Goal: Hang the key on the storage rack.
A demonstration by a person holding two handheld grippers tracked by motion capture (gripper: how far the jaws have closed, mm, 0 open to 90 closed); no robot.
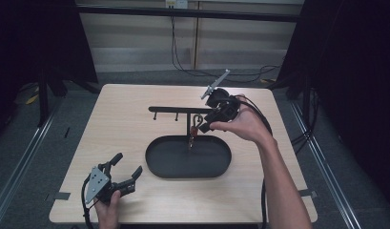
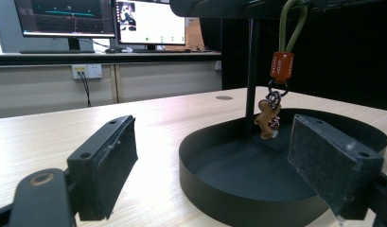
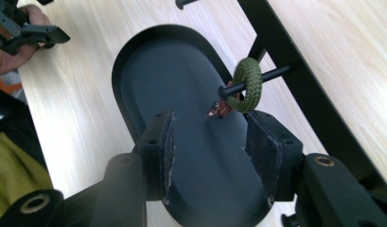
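Observation:
A keychain (image 1: 194,130) hangs by its green cord loop (image 3: 248,85) from a peg (image 3: 271,73) of the black T-shaped rack (image 1: 173,109). Its orange tag and brown gingerbread charm (image 2: 268,118) dangle over the black oval tray (image 1: 154,167). My right gripper (image 3: 210,142) is open, its jaws just short of the loop, and its pads touch nothing. In the high view that right gripper (image 1: 203,125) sits right of the rack's post. My left gripper (image 1: 128,163) lies open on the table at the front left, pointing at the tray (image 2: 238,203) with nothing between its jaws.
The rack's post (image 2: 250,71) rises from the tray's far side, and two more pegs (image 1: 166,116) stick out along its bar. Light wooden tabletop (image 1: 121,129) surrounds the tray. Monitors (image 2: 106,19) stand on a desk beyond the table.

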